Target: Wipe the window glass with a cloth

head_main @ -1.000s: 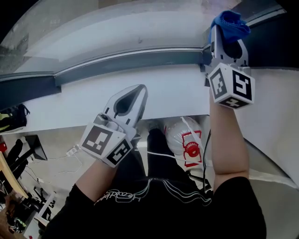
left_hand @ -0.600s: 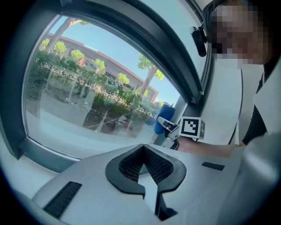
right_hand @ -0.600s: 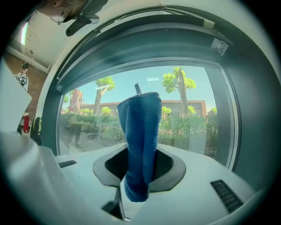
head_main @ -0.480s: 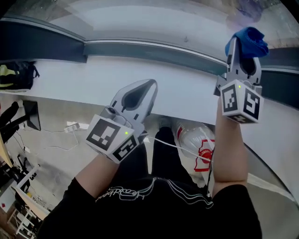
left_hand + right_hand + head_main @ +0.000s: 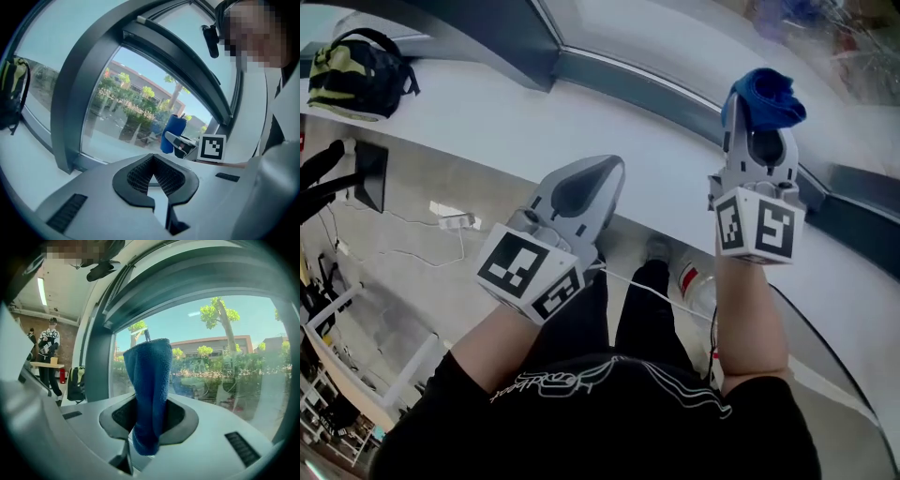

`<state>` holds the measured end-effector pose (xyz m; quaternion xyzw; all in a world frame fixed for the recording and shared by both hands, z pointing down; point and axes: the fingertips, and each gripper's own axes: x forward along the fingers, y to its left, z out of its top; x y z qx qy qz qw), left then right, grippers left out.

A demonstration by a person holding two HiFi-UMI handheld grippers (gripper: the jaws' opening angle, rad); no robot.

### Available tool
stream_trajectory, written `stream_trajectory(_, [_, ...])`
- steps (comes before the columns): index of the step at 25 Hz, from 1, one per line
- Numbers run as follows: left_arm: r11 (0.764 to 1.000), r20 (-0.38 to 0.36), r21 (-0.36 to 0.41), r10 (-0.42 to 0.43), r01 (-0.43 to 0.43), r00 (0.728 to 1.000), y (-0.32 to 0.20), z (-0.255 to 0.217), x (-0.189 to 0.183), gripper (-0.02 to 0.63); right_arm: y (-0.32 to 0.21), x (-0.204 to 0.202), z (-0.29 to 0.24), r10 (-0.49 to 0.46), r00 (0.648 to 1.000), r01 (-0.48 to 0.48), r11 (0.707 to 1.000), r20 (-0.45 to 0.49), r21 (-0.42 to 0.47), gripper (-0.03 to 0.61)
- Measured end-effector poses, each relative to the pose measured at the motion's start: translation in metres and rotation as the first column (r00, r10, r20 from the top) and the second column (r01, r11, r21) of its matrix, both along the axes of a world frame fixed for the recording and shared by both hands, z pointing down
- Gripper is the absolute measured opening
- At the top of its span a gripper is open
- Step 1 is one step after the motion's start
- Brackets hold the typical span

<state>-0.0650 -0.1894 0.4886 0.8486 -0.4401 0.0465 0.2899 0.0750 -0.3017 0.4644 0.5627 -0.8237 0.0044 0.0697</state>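
Backpack on sill, far left, left of frame post. Left gripper over sill's front edge, well short of window glass. Right gripper to its right and further forward, cloth between its jaws, close to glass; contact unclear.

Soft, nappy blue cloth, matt grey plastic left gripper and right gripper, clear glossy window glass, dark satin-smooth frame, smooth white sill
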Motion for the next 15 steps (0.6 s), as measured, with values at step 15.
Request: stream_trajectory(15, [0.983,0.012,-0.036,-0.177,0.178,0.984,-0.011,0.022,-0.198,0.003,-0.044,-0.231,0.041,-0.188,0.982,0.189,0.98,0.024,-0.066,0.094])
